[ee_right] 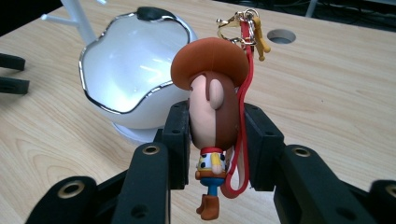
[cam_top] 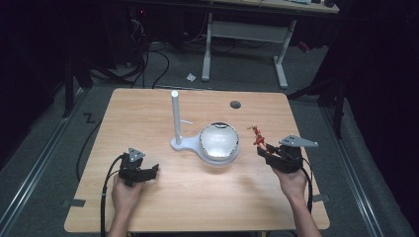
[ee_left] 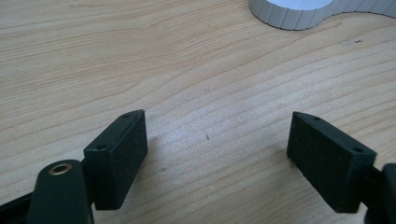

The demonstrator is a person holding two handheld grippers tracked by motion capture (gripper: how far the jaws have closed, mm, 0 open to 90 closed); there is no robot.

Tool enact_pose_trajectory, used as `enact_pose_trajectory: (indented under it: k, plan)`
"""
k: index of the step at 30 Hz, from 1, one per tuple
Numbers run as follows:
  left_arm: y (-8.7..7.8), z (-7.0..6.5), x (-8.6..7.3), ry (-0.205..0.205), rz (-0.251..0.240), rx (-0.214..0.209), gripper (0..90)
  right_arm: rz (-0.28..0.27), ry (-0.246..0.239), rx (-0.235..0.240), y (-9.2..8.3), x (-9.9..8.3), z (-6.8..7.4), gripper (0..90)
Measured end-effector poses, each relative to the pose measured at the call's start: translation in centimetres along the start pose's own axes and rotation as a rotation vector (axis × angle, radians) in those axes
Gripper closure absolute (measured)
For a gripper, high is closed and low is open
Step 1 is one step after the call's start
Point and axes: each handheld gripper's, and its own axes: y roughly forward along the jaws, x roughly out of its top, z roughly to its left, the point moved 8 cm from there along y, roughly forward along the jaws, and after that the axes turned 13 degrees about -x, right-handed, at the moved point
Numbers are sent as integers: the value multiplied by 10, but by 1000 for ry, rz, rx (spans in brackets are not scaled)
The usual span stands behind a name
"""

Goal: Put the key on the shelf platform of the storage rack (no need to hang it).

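Two grippers: right gripper (ee_right: 212, 140) pinches brown-hatted cowboy figurine keychain (ee_right: 212, 102) near table's right edge, probably airborne; left gripper (ee_left: 215, 154) spread, empty.

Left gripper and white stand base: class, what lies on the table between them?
Nothing: bare wood separates the left gripper from the white stand base, as the left gripper view shows.

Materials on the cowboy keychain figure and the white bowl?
Cowboy keychain figure: looks like matte soft rubber or PVC, with no glare; red cord, gold metal clasp. White bowl: glossy, glazed ceramic or hard plastic, bright reflections, with a chrome-look wavy rim.
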Motion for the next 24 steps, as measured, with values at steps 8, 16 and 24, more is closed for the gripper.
enact_pose_trajectory:
  k: [8,16,24]
  plan:
    - [0,0,0,0,0,0,208,-24,-23,28,-8,16,10,662]
    - [0,0,0,0,0,0,208,-35,-51,54,-9,29,21,662]
    - [0,0,0,0,0,0,208,-39,-81,80,-7,38,32,662]
